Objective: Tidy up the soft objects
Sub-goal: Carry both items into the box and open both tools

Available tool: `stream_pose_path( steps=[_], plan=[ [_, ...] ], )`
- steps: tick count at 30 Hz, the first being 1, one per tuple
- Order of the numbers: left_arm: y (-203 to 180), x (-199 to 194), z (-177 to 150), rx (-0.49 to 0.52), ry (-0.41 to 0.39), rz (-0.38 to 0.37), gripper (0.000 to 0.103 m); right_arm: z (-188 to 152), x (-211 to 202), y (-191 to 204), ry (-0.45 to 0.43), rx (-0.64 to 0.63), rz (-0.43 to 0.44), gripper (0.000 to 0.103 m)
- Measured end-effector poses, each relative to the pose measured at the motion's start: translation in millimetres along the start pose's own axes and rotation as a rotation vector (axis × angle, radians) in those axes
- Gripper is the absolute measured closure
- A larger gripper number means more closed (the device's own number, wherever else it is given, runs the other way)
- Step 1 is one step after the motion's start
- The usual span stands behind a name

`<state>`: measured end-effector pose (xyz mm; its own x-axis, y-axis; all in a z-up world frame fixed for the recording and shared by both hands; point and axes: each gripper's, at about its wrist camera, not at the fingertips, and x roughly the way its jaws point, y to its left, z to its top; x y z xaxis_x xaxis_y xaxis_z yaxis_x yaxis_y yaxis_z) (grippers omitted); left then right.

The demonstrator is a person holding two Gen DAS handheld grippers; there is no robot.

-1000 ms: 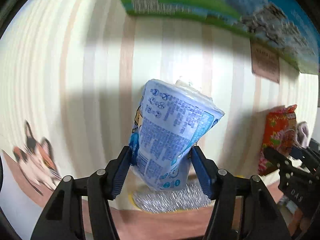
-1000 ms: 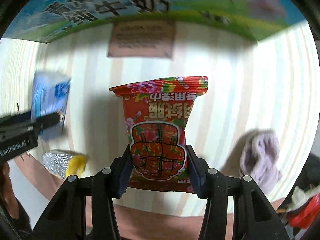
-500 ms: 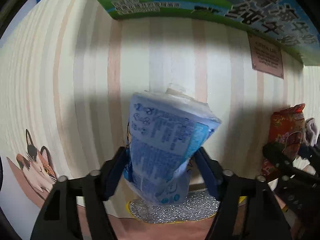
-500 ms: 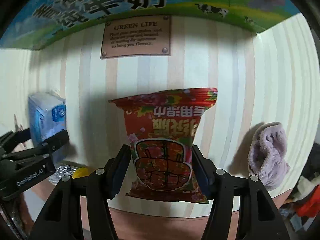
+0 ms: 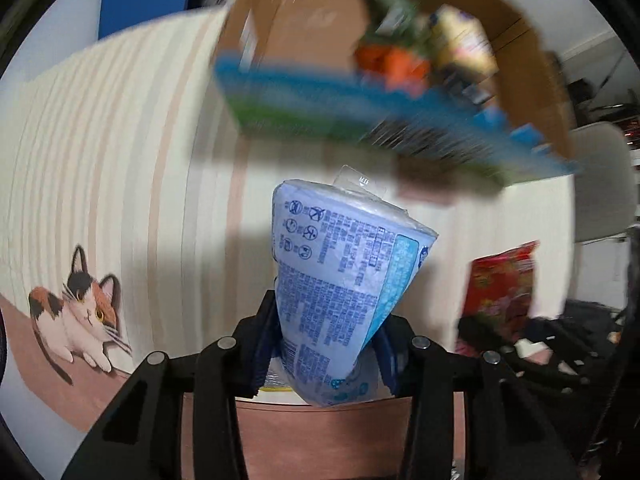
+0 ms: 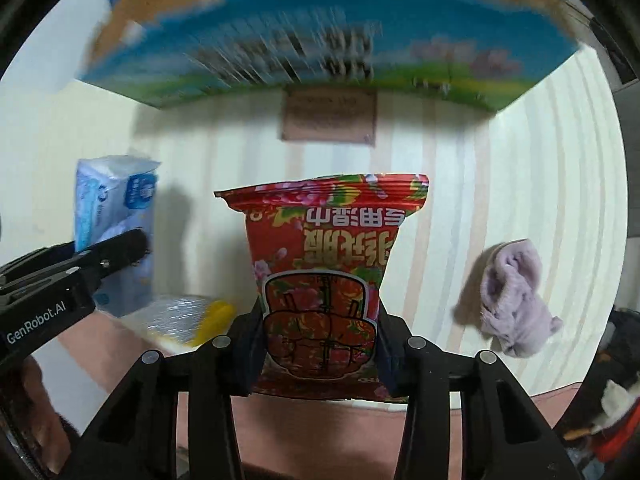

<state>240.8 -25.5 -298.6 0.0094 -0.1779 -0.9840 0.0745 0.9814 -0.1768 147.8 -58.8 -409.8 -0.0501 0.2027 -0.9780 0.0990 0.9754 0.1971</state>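
My left gripper (image 5: pixel 326 356) is shut on a blue and white tissue pack (image 5: pixel 340 284), held upright above the striped table mat. The pack also shows at the left of the right wrist view (image 6: pixel 114 216). My right gripper (image 6: pixel 320 356) is shut on a red flowered wet-wipe pack (image 6: pixel 324 276), held upright; it also shows at the right of the left wrist view (image 5: pixel 500 288). An open cardboard box with blue and green print (image 5: pixel 400 108) stands behind both packs, with several items inside. It fills the top of the right wrist view (image 6: pixel 320 40).
A crumpled lilac cloth (image 6: pixel 516 296) lies on the mat at the right. A silver and yellow scouring pad (image 6: pixel 188 316) lies near the front edge, between the grippers. A cat picture (image 5: pixel 76 320) is printed on the mat at the left.
Both grippers have risen and tilted up with their packs. The box's open top and its contents have come into the left wrist view. The box is blurred by the motion.
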Motion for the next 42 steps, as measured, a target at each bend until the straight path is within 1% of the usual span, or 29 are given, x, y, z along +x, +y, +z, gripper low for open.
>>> stream_pose_path(
  steps=[2,3,4,6,8,11,14,16,18,20,24,27,29,31,34,36,37,39,40,41,42],
  plan=[
    [-7,-24,11,0.012,-0.032,-0.029,0.062,-2,-25,7,-0.032,0.004,0.047,0.057],
    [-14,-35,21,0.022,-0.039,-0.052,0.062,-1,-29,-2,-0.045,0.009,0.066,0.057],
    [-19,-44,34,0.035,-0.038,-0.062,0.062,0,-40,-1,-0.060,0.016,0.088,0.057],
    [-21,-58,60,0.053,-0.038,-0.058,0.062,6,-62,-5,-0.094,0.027,0.133,0.057],
    [-26,-67,93,0.083,-0.042,-0.026,0.062,23,-84,-3,-0.127,0.029,0.166,0.057],
    [-23,-72,138,0.107,-0.036,0.031,0.062,70,-112,-11,-0.167,0.039,0.197,0.056],
    [-14,-53,194,0.095,0.029,0.054,0.062,127,-131,-17,-0.184,0.067,0.242,0.056],
    [-11,-43,217,0.095,0.064,0.077,0.062,153,-123,-16,-0.171,0.093,0.283,0.057],
    [-7,-31,239,0.099,0.082,0.118,0.062,176,-113,-10,-0.167,0.120,0.286,0.057],
    [-5,-24,251,0.099,0.098,0.142,0.062,195,-97,-8,-0.141,0.143,0.307,0.057],
    [1,0,272,0.097,0.134,0.176,0.062,221,-66,-9,-0.079,0.178,0.351,0.057],
    [6,16,282,0.087,0.164,0.166,0.062,234,-45,-6,-0.035,0.198,0.378,0.057],
    [8,24,286,0.092,0.170,0.178,0.062,240,-35,-4,-0.012,0.206,0.391,0.057],
    [9,30,289,0.093,0.183,0.166,0.062,248,-29,-3,-0.008,0.207,0.388,0.057],
    [9,36,292,0.094,0.207,0.178,0.054,259,-22,0,0.013,0.199,0.393,0.056],
    [13,39,292,0.077,0.214,0.175,0.054,269,-14,3,0.040,0.181,0.399,0.054],
    [15,40,291,0.066,0.224,0.162,0.051,271,-13,4,0.049,0.183,0.399,0.052],
    [16,39,290,0.059,0.224,0.142,0.044,280,-7,3,0.057,0.176,0.388,0.037],
    [16,36,290,0.063,0.214,0.140,0.041,281,-10,3,0.053,0.166,0.373,0.033],
    [15,34,289,0.069,0.207,0.137,0.039,283,-13,4,0.046,0.156,0.357,0.027],
    [13,32,287,0.077,0.200,0.143,0.038,282,-17,4,0.040,0.151,0.347,0.025]
  ],
)
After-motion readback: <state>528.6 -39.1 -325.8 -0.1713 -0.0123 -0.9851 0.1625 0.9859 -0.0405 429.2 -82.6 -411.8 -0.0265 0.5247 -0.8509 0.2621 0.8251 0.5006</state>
